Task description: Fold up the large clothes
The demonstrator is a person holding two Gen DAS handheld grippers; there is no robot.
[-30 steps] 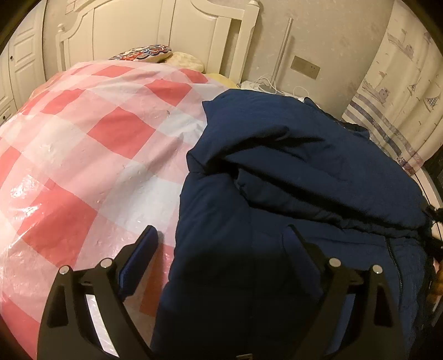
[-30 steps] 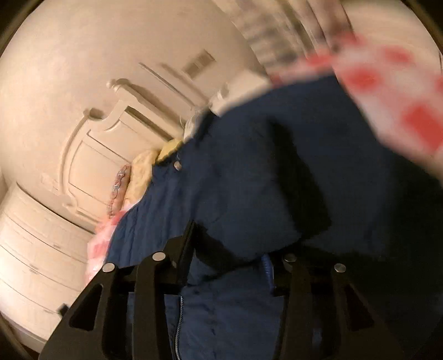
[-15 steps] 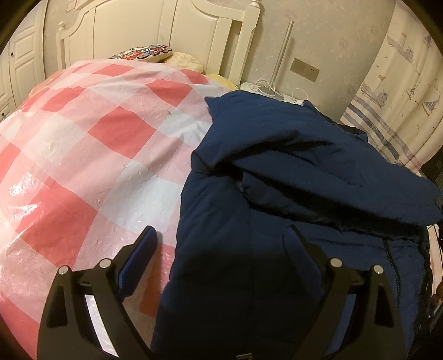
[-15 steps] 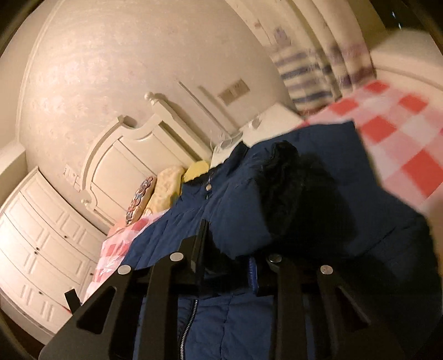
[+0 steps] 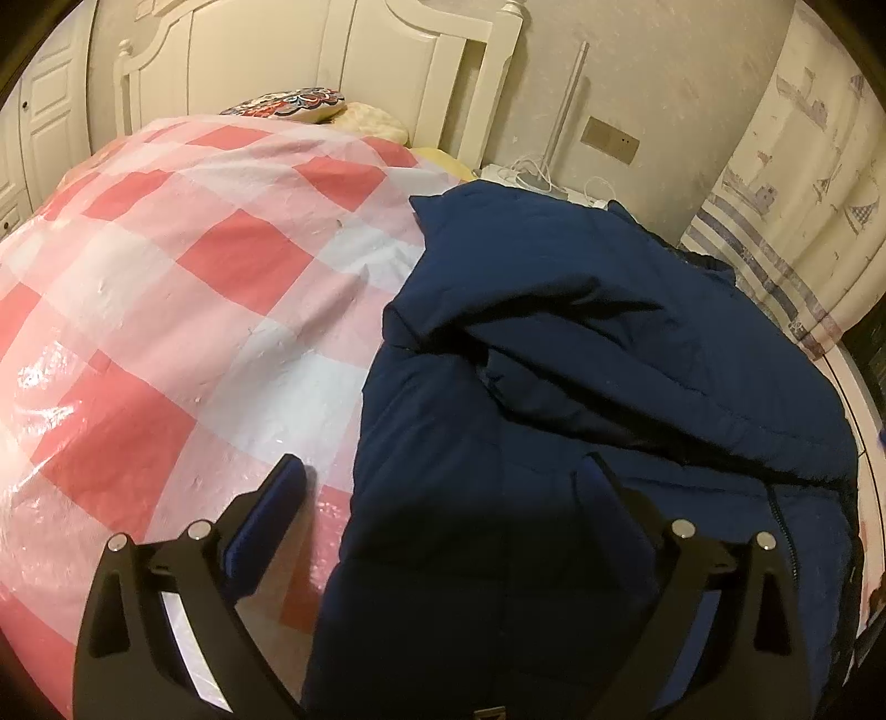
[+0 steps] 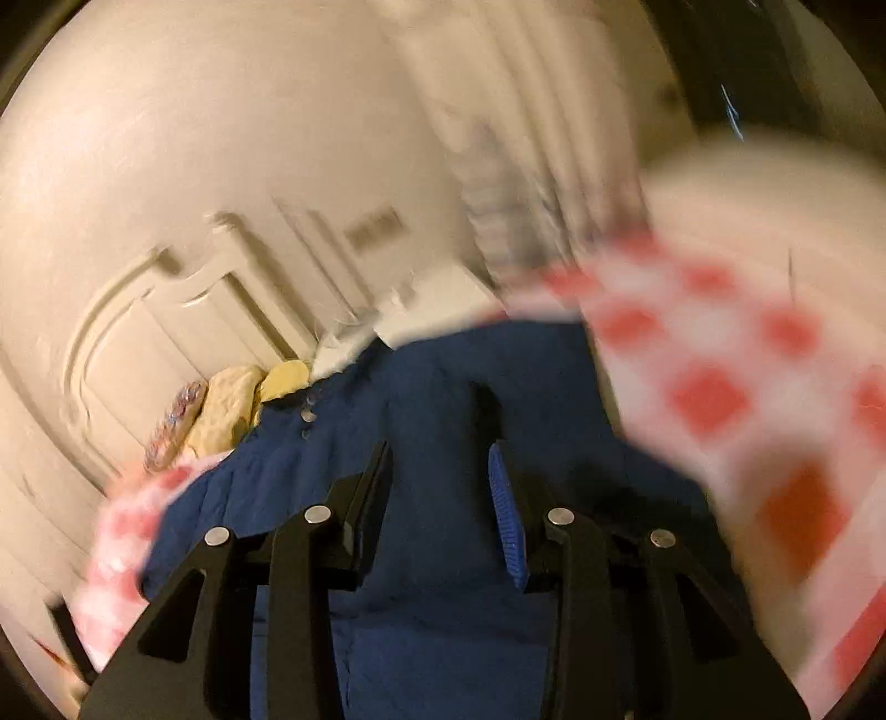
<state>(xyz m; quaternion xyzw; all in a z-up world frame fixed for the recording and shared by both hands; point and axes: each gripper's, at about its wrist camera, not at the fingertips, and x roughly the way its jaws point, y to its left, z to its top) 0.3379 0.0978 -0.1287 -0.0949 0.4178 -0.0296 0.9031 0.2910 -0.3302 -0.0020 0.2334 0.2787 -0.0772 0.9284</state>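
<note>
Two grippers: you hold both over one navy padded jacket (image 5: pixel 581 387) spread on the bed.
Left gripper (image 5: pixel 443 482): your jaws stand wide and are opening a touch more, straddling the jacket's near left edge; one finger sits over the checked cover, the other over the cloth, and neither pad presses on anything. It reads as a hand poised to take that edge.
Right gripper (image 6: pixel 440 476): your jaws are narrow and easing apart, with jacket fabric showing between them but no pad clearly pinching it. The blur says this hand is in motion, so treat the release as likely, not certain.
Jacket, near part: the hem and zip (image 5: pixel 778 509) lie closest to you, front side up.
Jacket, middle: a sleeve or side panel lies folded across the chest, likely the first fold already laid.
Jacket, axis: its length runs from you toward the headboard, collar end farthest.
Checked cover (image 5: pixel 183 310): pink-and-white plastic sheet under the jacket, a clean folding surface.
Far end: pillows (image 5: pixel 332 111) against the white headboard (image 5: pixel 387 50).
</note>
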